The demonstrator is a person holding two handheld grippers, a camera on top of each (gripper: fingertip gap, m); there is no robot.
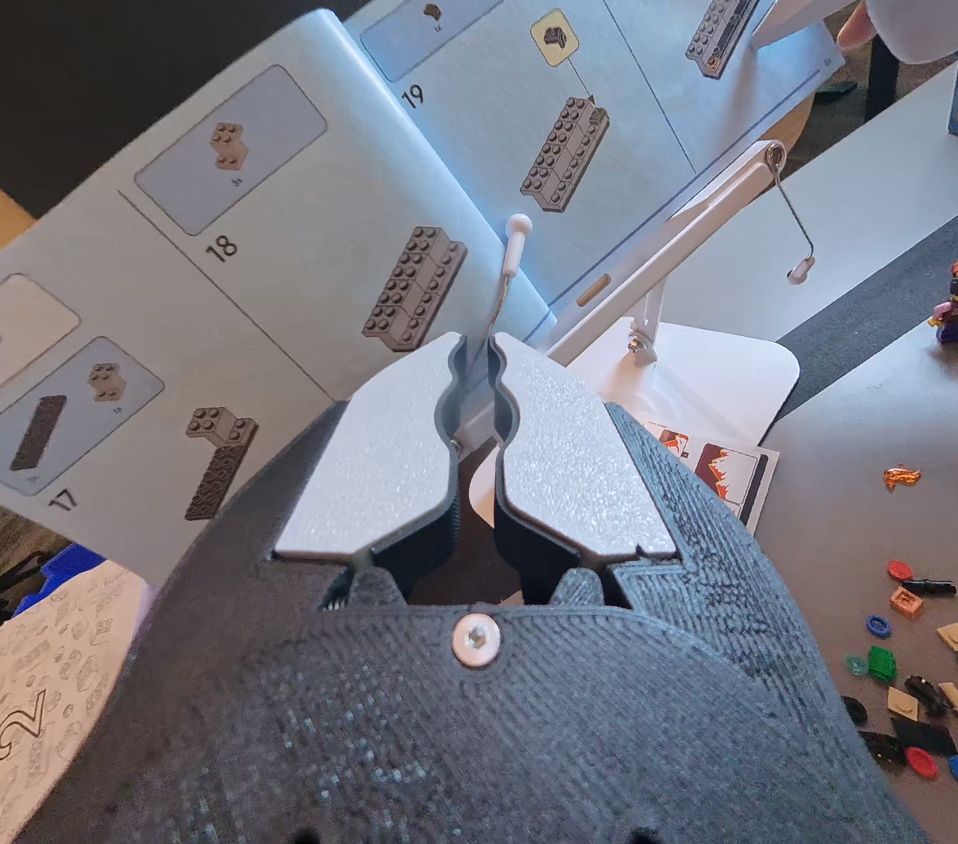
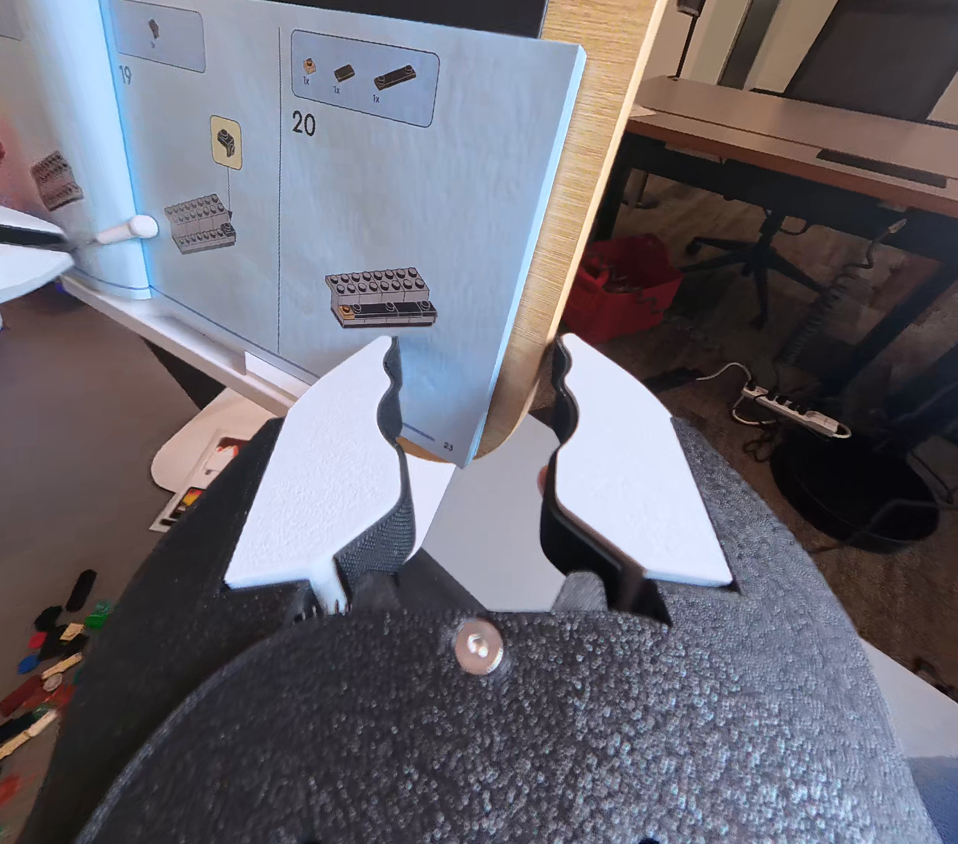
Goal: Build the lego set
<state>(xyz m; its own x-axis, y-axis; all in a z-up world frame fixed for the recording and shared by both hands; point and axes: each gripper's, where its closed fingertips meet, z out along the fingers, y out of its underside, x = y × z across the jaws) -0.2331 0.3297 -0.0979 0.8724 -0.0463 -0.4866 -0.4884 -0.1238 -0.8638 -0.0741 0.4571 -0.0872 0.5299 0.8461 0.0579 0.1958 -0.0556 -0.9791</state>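
My left gripper (image 1: 479, 345) is clenched on the wire page-holder clip (image 1: 510, 259) of the white book stand (image 1: 715, 378); my right gripper (image 2: 474, 347) is released, its fingers straddling the lower outer corner of the instruction booklet (image 2: 414, 197).

If I pull the wire too hard, I judge it may snap back and crease the page, or tip the stand. If the right fingers close carelessly, they could tear the corner.

Loose lego pieces (image 1: 902, 674) lie to the right of my left tool, beside a sticker sheet (image 1: 726, 472). Beyond them stands a minifigure (image 1: 946, 321). Only the stand's second clip (image 1: 796, 228) lies nearby.
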